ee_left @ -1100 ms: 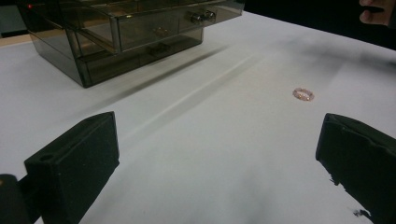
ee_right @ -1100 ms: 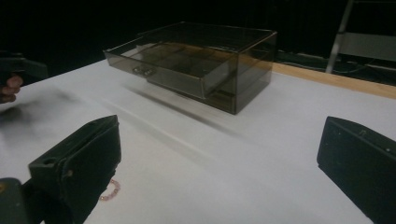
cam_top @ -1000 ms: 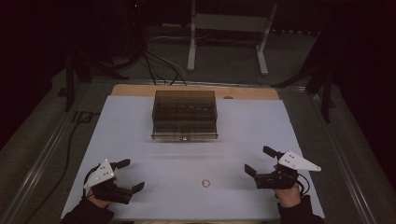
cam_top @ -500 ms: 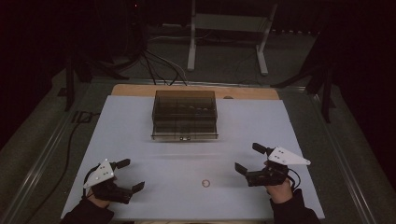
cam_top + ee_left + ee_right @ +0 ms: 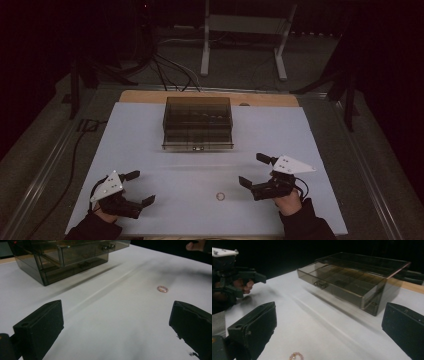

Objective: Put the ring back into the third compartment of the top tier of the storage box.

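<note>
Ring: a small pinkish band, lying flat on the white surface near the middle of its near edge. It is seen in the right gripper view at the bottom margin, low between the two jaws, and in the left gripper view farther off, toward that gripper's right jaw. Nothing touches it.

Right hand-held gripper: held near the ring, on the side toward the right edge of the surface, pointing toward the middle. The jaws are spread wide and nothing is gripped or touched.

Left hand-held gripper: held near the near left corner of the surface, well apart from the ring. The jaws are likewise spread wide, with nothing between them; no contact with any thing can be made out.

Drawer box: a smoky see-through case of shallow drawers with small pulls, standing toward the far edge, about central. Its drawers appear shut, though this cannot be told for certain.

Step in hand: judged to be the approach to the ring by the right hand-held gripper; the pick-up is not yet begun.

Next move: the jaws would need to be lowered until the ring lies between the tips, then closed gently on so thin and flat a thing, which could easily slide or be pressed flat against the surface.
</note>
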The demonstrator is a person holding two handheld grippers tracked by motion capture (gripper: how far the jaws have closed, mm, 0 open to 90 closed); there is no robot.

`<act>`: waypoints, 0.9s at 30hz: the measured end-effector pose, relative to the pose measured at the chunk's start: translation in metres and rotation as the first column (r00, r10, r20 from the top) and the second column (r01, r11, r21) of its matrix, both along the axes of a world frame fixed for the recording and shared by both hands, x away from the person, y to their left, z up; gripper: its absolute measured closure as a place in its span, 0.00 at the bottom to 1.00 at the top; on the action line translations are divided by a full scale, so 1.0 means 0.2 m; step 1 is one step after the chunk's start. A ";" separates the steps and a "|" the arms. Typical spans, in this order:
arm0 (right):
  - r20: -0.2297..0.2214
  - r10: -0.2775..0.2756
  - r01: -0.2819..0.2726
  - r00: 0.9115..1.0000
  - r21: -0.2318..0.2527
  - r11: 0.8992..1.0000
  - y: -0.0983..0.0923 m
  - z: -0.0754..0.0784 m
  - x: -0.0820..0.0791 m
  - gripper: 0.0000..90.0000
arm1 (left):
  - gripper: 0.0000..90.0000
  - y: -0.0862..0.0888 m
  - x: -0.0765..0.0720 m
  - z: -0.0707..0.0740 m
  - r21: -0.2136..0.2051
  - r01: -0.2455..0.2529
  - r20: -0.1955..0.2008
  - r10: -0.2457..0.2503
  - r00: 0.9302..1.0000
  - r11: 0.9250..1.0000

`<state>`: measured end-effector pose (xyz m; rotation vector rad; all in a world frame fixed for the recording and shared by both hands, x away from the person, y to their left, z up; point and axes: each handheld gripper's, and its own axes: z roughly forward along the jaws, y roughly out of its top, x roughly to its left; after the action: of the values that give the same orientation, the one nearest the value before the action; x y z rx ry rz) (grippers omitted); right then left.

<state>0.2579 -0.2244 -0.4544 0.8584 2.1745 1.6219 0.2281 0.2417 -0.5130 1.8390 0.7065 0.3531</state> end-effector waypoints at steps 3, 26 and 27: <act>-0.007 0.011 -0.011 1.000 -0.001 1.000 0.02 -0.01 0.00 0.02 | 0.01 0.00 0.00 0.00 0.006 0.000 0.001 0.000 1.000 1.000; -0.110 0.134 -0.143 0.985 -0.079 0.986 0.18 -0.18 -0.01 0.09 | 0.01 0.00 0.00 0.00 0.012 0.004 0.006 -0.004 1.000 1.000; -0.112 0.135 -0.145 0.985 -0.083 0.986 0.19 -0.19 -0.01 0.11 | 0.01 0.00 0.00 0.00 0.014 0.004 0.008 -0.004 1.000 1.000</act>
<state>0.2568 -0.1870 -0.4916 0.7975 2.4112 1.5584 0.2274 0.2410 -0.5123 1.8504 0.6966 0.3636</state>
